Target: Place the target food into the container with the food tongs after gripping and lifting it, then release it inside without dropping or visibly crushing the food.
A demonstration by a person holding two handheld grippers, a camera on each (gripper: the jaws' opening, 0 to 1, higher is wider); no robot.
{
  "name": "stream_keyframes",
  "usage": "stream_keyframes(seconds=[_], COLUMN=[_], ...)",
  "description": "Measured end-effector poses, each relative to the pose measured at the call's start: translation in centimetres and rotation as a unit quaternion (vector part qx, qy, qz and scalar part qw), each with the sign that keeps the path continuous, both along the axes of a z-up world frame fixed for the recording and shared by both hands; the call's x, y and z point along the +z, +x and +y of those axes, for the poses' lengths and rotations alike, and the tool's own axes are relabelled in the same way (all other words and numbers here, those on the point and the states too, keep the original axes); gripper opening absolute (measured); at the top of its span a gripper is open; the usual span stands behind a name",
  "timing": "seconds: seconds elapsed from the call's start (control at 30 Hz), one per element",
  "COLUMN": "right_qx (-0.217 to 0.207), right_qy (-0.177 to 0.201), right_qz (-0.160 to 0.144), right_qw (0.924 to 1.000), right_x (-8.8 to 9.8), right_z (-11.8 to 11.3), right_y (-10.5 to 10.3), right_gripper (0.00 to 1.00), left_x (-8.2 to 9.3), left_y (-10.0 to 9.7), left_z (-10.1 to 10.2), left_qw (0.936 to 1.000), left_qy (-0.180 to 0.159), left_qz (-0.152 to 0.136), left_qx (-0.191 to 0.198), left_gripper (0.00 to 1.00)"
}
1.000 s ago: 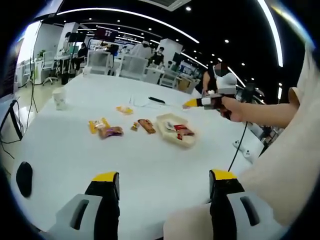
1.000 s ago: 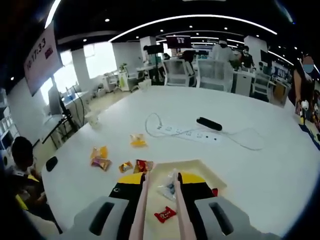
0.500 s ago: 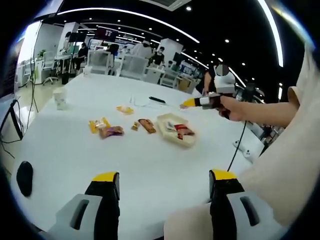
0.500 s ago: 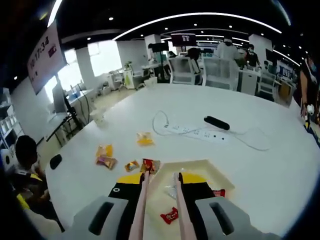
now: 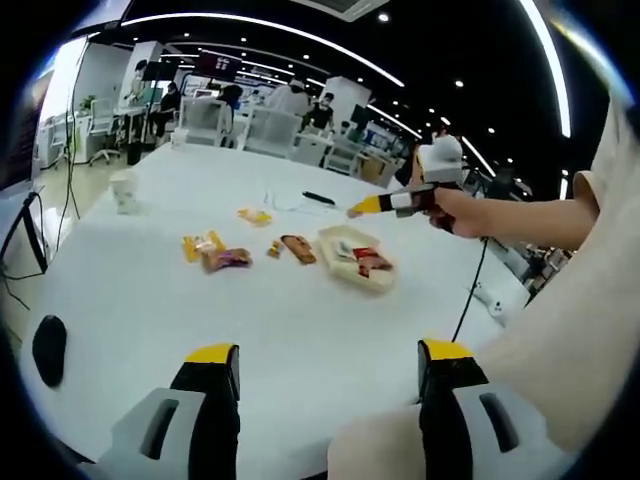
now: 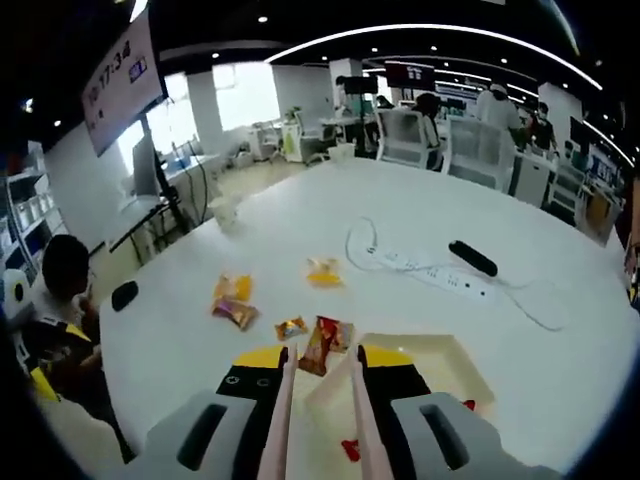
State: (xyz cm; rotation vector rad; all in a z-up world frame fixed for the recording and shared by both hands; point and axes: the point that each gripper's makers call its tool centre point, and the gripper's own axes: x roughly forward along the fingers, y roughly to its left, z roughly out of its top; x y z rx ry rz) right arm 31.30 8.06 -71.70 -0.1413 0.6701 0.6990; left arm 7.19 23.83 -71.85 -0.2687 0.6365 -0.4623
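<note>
A broad white desk (image 5: 150,300) carries everything. In the left gripper view the shallow cream tray (image 5: 345,268) lies just right of centre on it, with red-wrapped snacks (image 5: 368,262) inside. At the tray's nine o'clock, on the bare desk, lies a long brown-and-red snack packet (image 5: 297,248), then a small candy (image 5: 273,250), then a yellow packet (image 5: 203,245) touching a pink packet (image 5: 226,260). A further yellow packet (image 5: 256,215) sits at eleven o'clock from the tray, well apart. A white paper cup (image 5: 124,190) stands near the desk's far left edge, and a black mouse (image 5: 48,350) lies at the near left edge. A white power strip (image 6: 440,276) with its cord, and a black remote (image 6: 472,257) beyond it, lie at the tray's twelve o'clock in the right gripper view.

The left gripper's tongs (image 5: 330,385) rise from the bottom of their own view, spread wide and empty, well short of the tray. The right gripper (image 5: 385,204), held in a person's hand (image 5: 455,212), hovers above the tray's far side. In its own view the right gripper's jaws press on a pair of pale food tongs (image 6: 318,395), whose two arms stand slightly apart with nothing between them; their tips point toward the long snack packet (image 6: 321,344) just outside the tray's (image 6: 440,362) near-left rim. A red wrapper (image 6: 349,449) lies in the tray under the tongs.
</note>
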Motion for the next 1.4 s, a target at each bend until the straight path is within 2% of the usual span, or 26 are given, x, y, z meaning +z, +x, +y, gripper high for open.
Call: stream_keyframes(seconds=[0.33, 0.77, 1.03, 1.17, 1.4], right_qx=[0.019, 0.025, 0.029, 0.022, 0.017], right_qy=[-0.004, -0.019, -0.036, -0.032, -0.037], right_qz=[0.01, 0.032, 0.038, 0.048, 0.06], right_qw=[0.9998, 0.999, 0.9982, 0.9981, 0.9974], right_x=[-0.7, -3.2, -4.8, -5.9, -7.2], right_z=[2.0, 3.9, 4.4, 4.4, 4.5], right_y=[0.3, 0.1, 1.2, 2.0, 2.1], right_gripper=[0.27, 0.27, 0.28, 0.28, 0.28], left_x=[-0.2, -0.6, -0.6, -0.7, -1.0], left_y=[0.1, -0.1, 0.3, 0.5, 0.7], left_z=[0.3, 1.3, 2.3, 2.4, 2.3], left_qw=[1.0, 0.9999, 0.9998, 0.9998, 0.9997], left_qy=[-0.002, 0.002, 0.003, 0.002, 0.002], left_qz=[0.003, 0.012, 0.014, 0.017, 0.024], left_qx=[0.004, 0.008, 0.014, 0.014, 0.001], left_gripper=[0.72, 0.71, 0.72, 0.72, 0.72])
